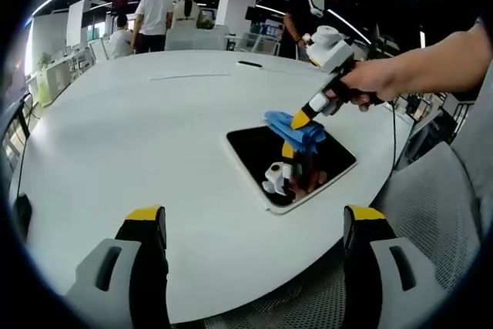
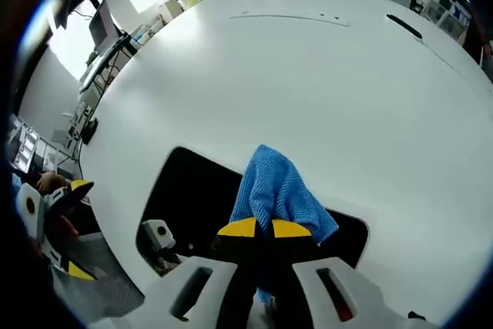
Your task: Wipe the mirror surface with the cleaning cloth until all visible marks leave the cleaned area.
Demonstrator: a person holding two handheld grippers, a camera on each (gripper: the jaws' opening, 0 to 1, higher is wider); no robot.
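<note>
Right gripper has its yellow tips pinched tight on the blue cleaning cloth, pressing it onto the far edge of the mirror on the big white table. Left gripper hangs back on the near side, jaws spread, holding nothing. My worry: nothing pins the mirror, so a hard wipe could probably shove it toward the table's edge on the right. Cloth's bunched too, so it might miss marks.

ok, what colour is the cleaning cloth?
Blue. The cloth shows best in the right gripper view, pinched in the right gripper over the mirror.
</note>
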